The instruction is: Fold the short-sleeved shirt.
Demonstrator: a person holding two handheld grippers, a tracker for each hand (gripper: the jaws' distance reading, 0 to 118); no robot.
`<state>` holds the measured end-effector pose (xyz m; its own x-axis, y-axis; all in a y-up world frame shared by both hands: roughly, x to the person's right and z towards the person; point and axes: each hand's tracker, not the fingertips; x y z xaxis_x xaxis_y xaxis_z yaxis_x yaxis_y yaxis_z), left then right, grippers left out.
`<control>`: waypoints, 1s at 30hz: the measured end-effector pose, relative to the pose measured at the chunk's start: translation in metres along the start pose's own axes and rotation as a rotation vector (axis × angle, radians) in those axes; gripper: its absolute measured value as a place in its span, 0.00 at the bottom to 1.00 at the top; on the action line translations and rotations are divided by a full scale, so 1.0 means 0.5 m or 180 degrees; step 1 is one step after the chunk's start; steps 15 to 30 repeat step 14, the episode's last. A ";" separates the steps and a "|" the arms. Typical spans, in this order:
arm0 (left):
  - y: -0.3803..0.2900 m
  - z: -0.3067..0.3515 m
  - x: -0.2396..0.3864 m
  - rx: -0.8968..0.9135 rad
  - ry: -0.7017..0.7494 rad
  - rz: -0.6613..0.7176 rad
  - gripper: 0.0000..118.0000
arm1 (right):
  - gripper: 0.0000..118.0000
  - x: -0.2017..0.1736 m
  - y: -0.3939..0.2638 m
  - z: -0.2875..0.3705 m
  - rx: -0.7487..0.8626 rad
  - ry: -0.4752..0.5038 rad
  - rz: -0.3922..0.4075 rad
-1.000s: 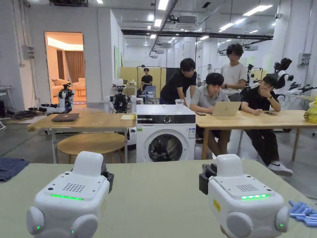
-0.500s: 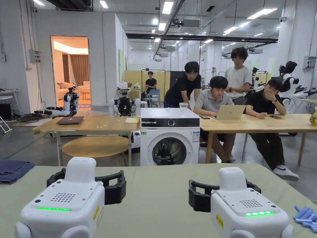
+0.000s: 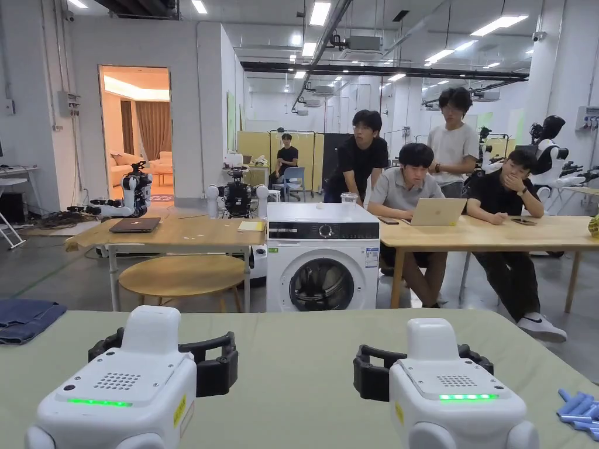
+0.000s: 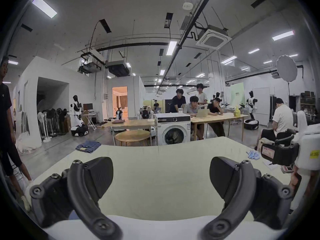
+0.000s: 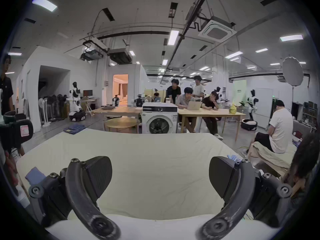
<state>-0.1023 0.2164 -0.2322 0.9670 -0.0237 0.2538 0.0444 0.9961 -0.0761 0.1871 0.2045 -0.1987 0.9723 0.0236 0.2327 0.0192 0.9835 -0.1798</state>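
My left gripper (image 3: 162, 349) and right gripper (image 3: 422, 358) hover side by side over the near part of a pale green table (image 3: 298, 351). Both are open, jaws spread wide, nothing between them. In the left gripper view the left gripper (image 4: 161, 171) faces bare tabletop, and the right gripper (image 4: 280, 150) shows at the right edge. The right gripper view has the right gripper (image 5: 160, 169) over the same cloth surface. A white strip of fabric (image 4: 155, 226) lies under the jaws at the bottom edge; I cannot tell whether it is the shirt.
Folded blue jeans (image 3: 26, 318) lie on the table's far left corner. Several light blue clips (image 3: 579, 406) sit at the right edge. Beyond the table stand a washing machine (image 3: 320, 257), wooden tables and several people around a laptop (image 3: 433, 209).
Both grippers' jaws have spread from close together to wide open. The grippers have drawn slightly lower in the picture as the head camera shifted.
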 end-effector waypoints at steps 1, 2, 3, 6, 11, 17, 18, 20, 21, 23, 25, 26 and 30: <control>-0.001 0.000 -0.001 -0.0010 0.0007 0.0002 0.94 | 0.95 -0.003 0.002 0.002 0.0002 -0.0004 0.0012; -0.002 0.000 -0.002 -0.0017 0.0019 -0.0001 0.94 | 0.95 -0.004 0.003 0.004 0.0004 -0.0003 0.0019; -0.003 0.000 -0.004 -0.0015 0.0032 0.0004 0.94 | 0.95 -0.006 0.005 0.006 0.0008 -0.0001 0.0028; -0.004 0.002 -0.010 -0.0018 0.0042 0.0054 0.94 | 0.95 -0.016 0.009 0.010 0.0042 -0.0113 0.0048; -0.005 0.006 -0.013 -0.0004 0.0066 0.0060 0.94 | 0.95 -0.005 0.015 0.005 0.0014 -0.0092 -0.0162; -0.004 0.009 -0.013 0.0006 0.0074 0.0053 0.94 | 0.95 0.010 0.011 0.009 0.0062 -0.0043 -0.0283; -0.004 0.009 -0.013 0.0006 0.0074 0.0053 0.94 | 0.95 0.010 0.011 0.009 0.0062 -0.0043 -0.0283; -0.004 0.009 -0.013 0.0006 0.0074 0.0053 0.94 | 0.95 0.010 0.011 0.009 0.0062 -0.0043 -0.0283; -0.004 0.009 -0.013 0.0006 0.0074 0.0053 0.94 | 0.95 0.010 0.011 0.009 0.0062 -0.0043 -0.0283; -0.004 0.009 -0.013 0.0006 0.0074 0.0053 0.94 | 0.95 0.010 0.011 0.009 0.0062 -0.0043 -0.0283; -0.004 0.009 -0.013 0.0006 0.0074 0.0053 0.94 | 0.95 0.010 0.011 0.009 0.0062 -0.0043 -0.0283; -0.004 0.009 -0.013 0.0006 0.0074 0.0053 0.94 | 0.95 0.010 0.011 0.009 0.0062 -0.0043 -0.0283; -0.004 0.009 -0.013 0.0006 0.0074 0.0053 0.94 | 0.95 0.010 0.011 0.009 0.0062 -0.0043 -0.0283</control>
